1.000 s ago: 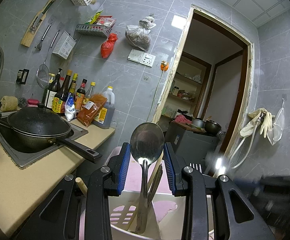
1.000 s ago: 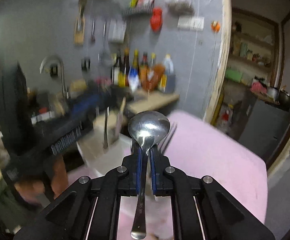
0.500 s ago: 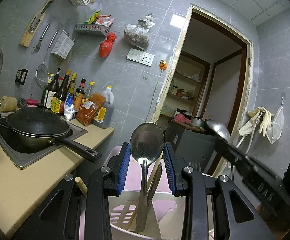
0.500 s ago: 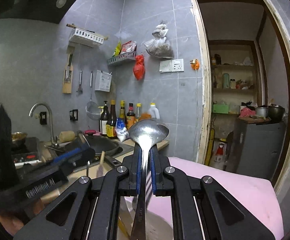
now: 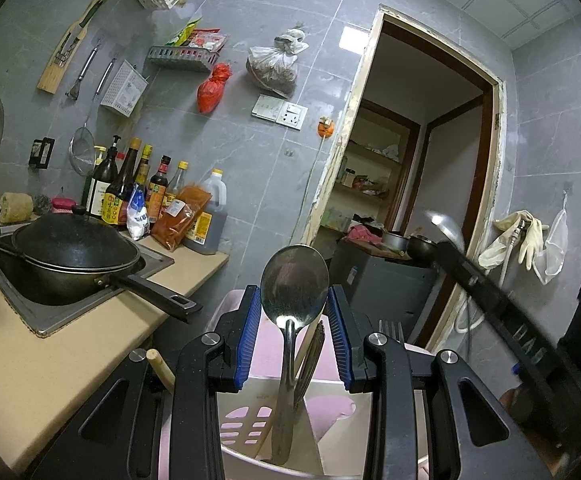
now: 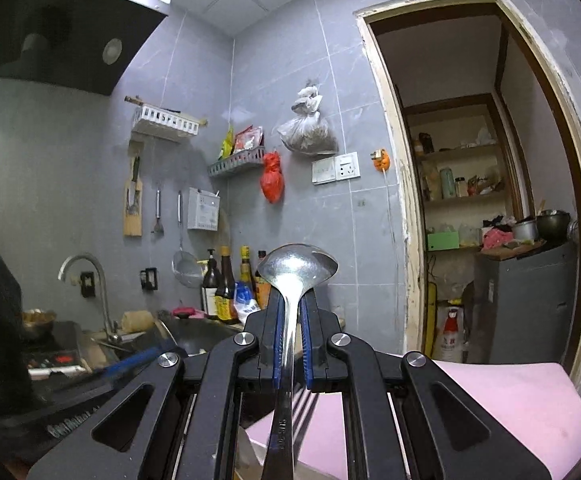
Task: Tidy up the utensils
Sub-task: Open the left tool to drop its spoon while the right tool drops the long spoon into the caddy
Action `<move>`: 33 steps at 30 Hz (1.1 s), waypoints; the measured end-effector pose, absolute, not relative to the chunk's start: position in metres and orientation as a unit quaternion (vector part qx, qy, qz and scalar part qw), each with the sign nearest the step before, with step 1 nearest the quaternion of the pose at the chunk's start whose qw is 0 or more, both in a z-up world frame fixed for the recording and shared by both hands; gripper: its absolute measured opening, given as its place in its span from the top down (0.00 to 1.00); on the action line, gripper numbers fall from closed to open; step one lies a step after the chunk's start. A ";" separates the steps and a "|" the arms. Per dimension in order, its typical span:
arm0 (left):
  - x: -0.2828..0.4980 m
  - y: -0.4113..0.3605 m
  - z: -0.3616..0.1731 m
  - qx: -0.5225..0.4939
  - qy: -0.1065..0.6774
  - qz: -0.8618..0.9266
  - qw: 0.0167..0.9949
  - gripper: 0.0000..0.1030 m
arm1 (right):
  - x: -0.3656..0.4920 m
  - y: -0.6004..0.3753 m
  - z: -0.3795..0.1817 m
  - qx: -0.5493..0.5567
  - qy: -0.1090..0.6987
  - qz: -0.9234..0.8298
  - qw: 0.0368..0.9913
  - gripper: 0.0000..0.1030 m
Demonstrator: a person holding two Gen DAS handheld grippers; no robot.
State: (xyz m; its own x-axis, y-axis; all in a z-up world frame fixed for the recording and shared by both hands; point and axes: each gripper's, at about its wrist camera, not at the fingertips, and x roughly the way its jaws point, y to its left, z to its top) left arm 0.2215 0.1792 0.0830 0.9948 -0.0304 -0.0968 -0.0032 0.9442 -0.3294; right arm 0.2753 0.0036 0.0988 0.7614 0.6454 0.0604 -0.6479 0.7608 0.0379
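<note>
In the left wrist view a steel spoon (image 5: 294,284) stands bowl-up in a white slotted utensil holder (image 5: 246,424) on a pink surface, with other utensils beside it. My left gripper (image 5: 294,308) is open, its blue pads on either side of the spoon's bowl without touching it. A fork (image 5: 388,326) stands just right. My right gripper (image 6: 290,312) is shut on a second steel spoon (image 6: 296,266), held upright and raised; it shows blurred at the right of the left wrist view (image 5: 444,226).
A black wok (image 5: 74,252) sits in the sink on the beige counter (image 5: 50,356), its handle pointing toward the holder. Sauce bottles (image 5: 138,192) line the wall. The pink table (image 6: 510,400) lies below the right gripper. A doorway (image 6: 470,200) opens at right.
My right gripper has lifted its spoon higher and steadied from a blurred swing. In the left wrist view it has shifted up and right. My left gripper has not moved.
</note>
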 end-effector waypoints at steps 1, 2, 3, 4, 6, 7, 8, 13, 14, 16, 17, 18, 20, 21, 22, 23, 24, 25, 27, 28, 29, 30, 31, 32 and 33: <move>0.221 0.179 0.083 -0.167 0.049 -0.008 0.985 0.71 | 0.275 0.004 0.095 0.023 -0.022 0.343 0.939 0.94; 0.221 0.179 0.084 -0.167 0.049 -0.011 0.985 0.71 | 0.276 0.003 0.093 0.024 -0.022 0.343 0.939 0.94; 0.221 0.180 0.084 -0.167 0.050 -0.013 0.985 0.71 | 0.276 0.002 0.092 0.026 -0.021 0.344 0.938 0.94; 0.221 0.180 0.084 -0.167 0.051 -0.014 0.984 0.71 | 0.277 0.000 0.090 0.030 -0.021 0.344 0.938 0.94; 0.220 0.179 0.084 -0.165 0.052 -0.016 0.985 0.71 | 0.279 -0.003 0.089 0.038 -0.018 0.347 0.937 0.94; 0.220 0.180 0.084 -0.165 0.053 -0.018 0.985 0.70 | 0.279 -0.005 0.088 0.039 -0.017 0.349 0.936 0.94; 0.220 0.180 0.084 -0.166 0.054 -0.021 0.984 0.70 | 0.279 -0.007 0.087 0.041 -0.014 0.352 0.935 0.94; 0.219 0.177 0.084 -0.164 0.053 -0.025 0.985 0.67 | 0.280 -0.013 0.083 0.048 -0.003 0.354 0.934 0.94; 0.219 0.177 0.083 -0.162 0.054 -0.025 0.985 0.67 | 0.282 -0.012 0.083 0.051 -0.001 0.354 0.934 0.94; 0.220 0.175 0.082 -0.159 0.054 -0.024 0.985 0.67 | 0.287 -0.011 0.085 0.060 0.003 0.355 0.933 0.94; 0.219 0.175 0.082 -0.158 0.054 -0.024 0.986 0.67 | 0.287 -0.010 0.086 0.065 0.003 0.357 0.932 0.94; 0.219 0.174 0.082 -0.158 0.054 -0.025 0.986 0.67 | 0.287 -0.010 0.086 0.064 0.002 0.358 0.931 0.94; 0.220 0.175 0.082 -0.161 0.054 -0.028 0.985 0.67 | 0.283 -0.010 0.085 0.059 0.001 0.361 0.931 0.94; 0.220 0.175 0.082 -0.163 0.054 -0.029 0.985 0.66 | 0.282 -0.011 0.084 0.056 0.003 0.363 0.930 0.93; 0.219 0.176 0.083 -0.164 0.053 -0.031 0.984 0.66 | 0.280 -0.013 0.082 0.053 0.006 0.365 0.930 0.93; 0.219 0.177 0.083 -0.166 0.052 -0.032 0.984 0.66 | 0.277 -0.015 0.081 0.048 0.010 0.364 0.930 0.93; 0.218 0.177 0.083 -0.167 0.052 -0.033 0.984 0.66 | 0.276 -0.016 0.080 0.044 0.014 0.364 0.930 0.93; 0.218 0.177 0.084 -0.169 0.050 -0.035 0.984 0.65 | 0.274 -0.018 0.079 0.038 0.022 0.364 0.930 0.93; 0.217 0.177 0.085 -0.169 0.048 -0.036 0.984 0.64 | 0.271 -0.021 0.076 0.029 0.033 0.363 0.931 0.91; 0.216 0.178 0.086 -0.170 0.047 -0.037 0.984 0.63 | 0.270 -0.022 0.075 0.025 0.037 0.363 0.931 0.90; 0.216 0.179 0.087 -0.172 0.046 -0.040 0.983 0.63 | 0.269 -0.023 0.074 0.022 0.040 0.363 0.931 0.85; 0.215 0.179 0.088 -0.174 0.044 -0.042 0.983 0.62 | 0.269 -0.024 0.073 0.022 0.044 0.363 0.931 0.75; 0.215 0.180 0.089 -0.178 0.044 -0.044 0.982 0.61 | 0.268 -0.025 0.073 0.023 0.049 0.364 0.930 0.72; 0.216 0.180 0.090 -0.180 0.046 -0.045 0.982 0.61 | 0.267 -0.027 0.072 0.025 0.054 0.367 0.928 0.71; 0.216 0.181 0.092 -0.181 0.049 -0.045 0.981 0.60 | 0.266 -0.027 0.072 0.024 0.058 0.367 0.928 0.71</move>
